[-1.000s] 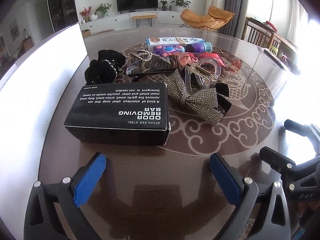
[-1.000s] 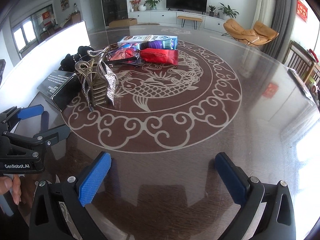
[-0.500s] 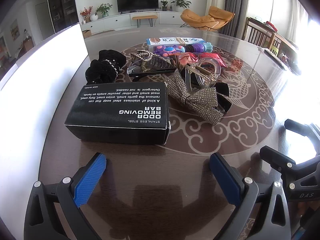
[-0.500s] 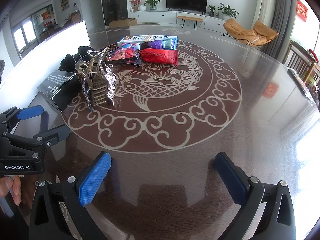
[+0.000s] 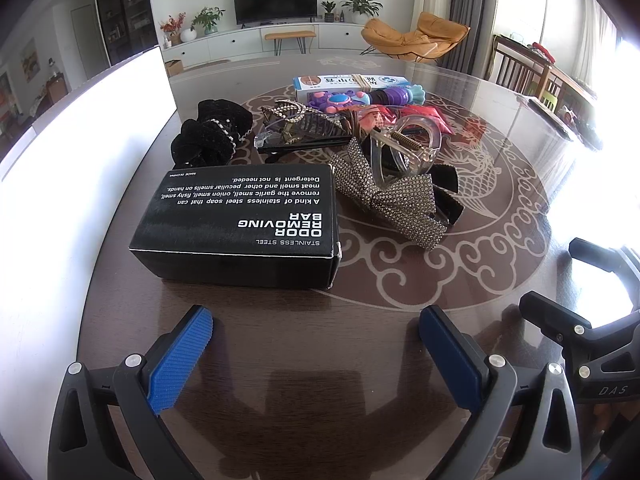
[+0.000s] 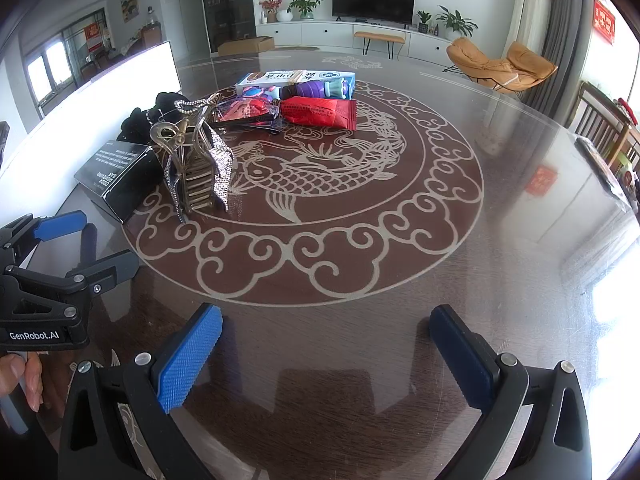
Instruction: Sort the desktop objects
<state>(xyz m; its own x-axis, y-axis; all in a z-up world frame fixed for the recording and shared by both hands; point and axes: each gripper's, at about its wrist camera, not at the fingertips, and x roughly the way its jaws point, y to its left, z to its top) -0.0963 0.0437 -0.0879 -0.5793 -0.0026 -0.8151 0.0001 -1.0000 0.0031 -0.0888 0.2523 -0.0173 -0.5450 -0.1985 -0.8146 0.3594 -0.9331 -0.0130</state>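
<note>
A black "Odor Removing Bar" box [image 5: 244, 216] lies just ahead of my open, empty left gripper [image 5: 316, 344]. Beside it lie a rhinestone bow clip [image 5: 392, 200], a clear claw clip [image 5: 404, 148], a black scrunchie [image 5: 212, 136] and a brown jewelled clip [image 5: 304, 124]. Behind them are a white-blue box [image 5: 352, 82], a purple toy [image 5: 360, 98] and a red packet [image 6: 320, 112]. My right gripper [image 6: 326, 348] is open and empty over bare table, well short of the pile; the box [image 6: 116, 172] and bow clip [image 6: 200, 164] show at its left.
The dark round table [image 6: 400, 240] has a fish pattern under glass. A white board [image 5: 80, 140] stands along the left edge. The right gripper's frame [image 5: 592, 320] shows at the right of the left wrist view. Chairs stand at the far right.
</note>
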